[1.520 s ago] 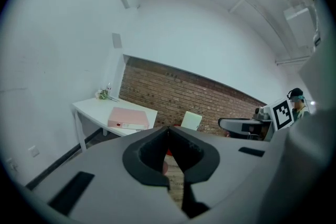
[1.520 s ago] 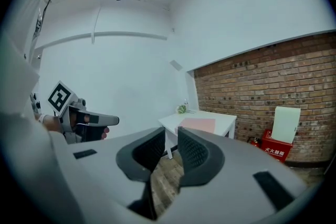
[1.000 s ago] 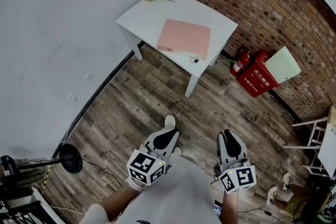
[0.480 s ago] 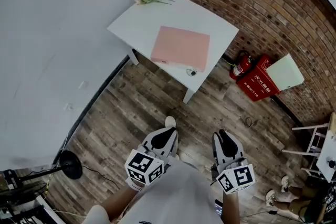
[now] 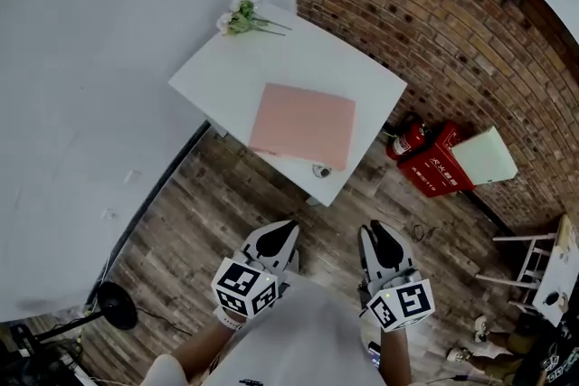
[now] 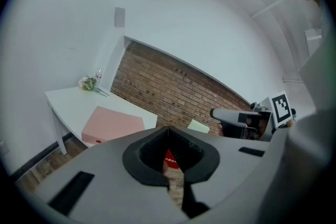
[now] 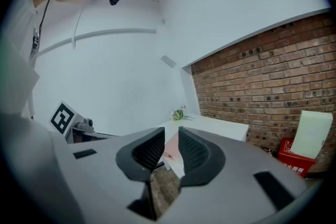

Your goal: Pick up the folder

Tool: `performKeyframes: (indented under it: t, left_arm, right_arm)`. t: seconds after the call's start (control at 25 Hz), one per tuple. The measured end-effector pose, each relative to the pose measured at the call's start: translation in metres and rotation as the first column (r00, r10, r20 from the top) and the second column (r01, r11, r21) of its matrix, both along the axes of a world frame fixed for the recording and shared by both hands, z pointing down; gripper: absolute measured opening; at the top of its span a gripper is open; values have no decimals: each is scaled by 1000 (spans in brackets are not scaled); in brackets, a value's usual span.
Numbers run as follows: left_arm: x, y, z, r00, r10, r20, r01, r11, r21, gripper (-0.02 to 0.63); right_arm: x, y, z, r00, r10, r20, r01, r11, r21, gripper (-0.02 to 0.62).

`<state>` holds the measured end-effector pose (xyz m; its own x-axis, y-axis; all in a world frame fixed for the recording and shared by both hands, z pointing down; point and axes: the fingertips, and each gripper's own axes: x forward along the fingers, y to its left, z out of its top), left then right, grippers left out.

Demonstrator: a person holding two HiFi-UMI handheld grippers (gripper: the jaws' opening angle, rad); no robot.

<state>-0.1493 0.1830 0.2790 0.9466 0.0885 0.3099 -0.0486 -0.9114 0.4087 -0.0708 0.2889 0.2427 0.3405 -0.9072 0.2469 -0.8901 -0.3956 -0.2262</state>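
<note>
Folder [image 5: 301, 125]: pink flat rectangle on white square table [image 5: 271, 59].
Left gripper [image 5: 278, 232]: short of table, jaws closed, empty.
Right gripper [image 5: 379, 236]: jaws slightly parted, empty.

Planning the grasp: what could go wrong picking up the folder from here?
The folder lies flat on the table, so a gripper may push it rather than get under it. The left gripper is shut and would need opening first. The small object at the near table edge could get knocked off.
</note>
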Motion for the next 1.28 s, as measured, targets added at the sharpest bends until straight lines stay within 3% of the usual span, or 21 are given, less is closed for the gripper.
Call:
performKeyframes:
  t: [0.32, 0.64, 0.92, 1.28]
  left_arm:
    - [49, -58, 3, 999, -46, 4, 46, 999, -17, 21]
    - [72, -88, 7, 991, -133, 27, 134, 991, -26, 21]
    - [91, -109, 6, 971, -235, 46, 236, 971, -31, 21]
    - [122, -116, 33, 938, -318, 138, 326, 944, -46, 21]
  right_arm:
    - [62, -67, 0, 999, -41, -11, 41, 999, -20, 72]
    - [94, -117, 6, 988, -156, 3, 156, 987, -36, 77]
    - [119, -152, 15, 961, -276, 26, 277, 959, -58, 77]
    - [166, -188, 29, 914, -405, 28, 405, 910, -85, 81]
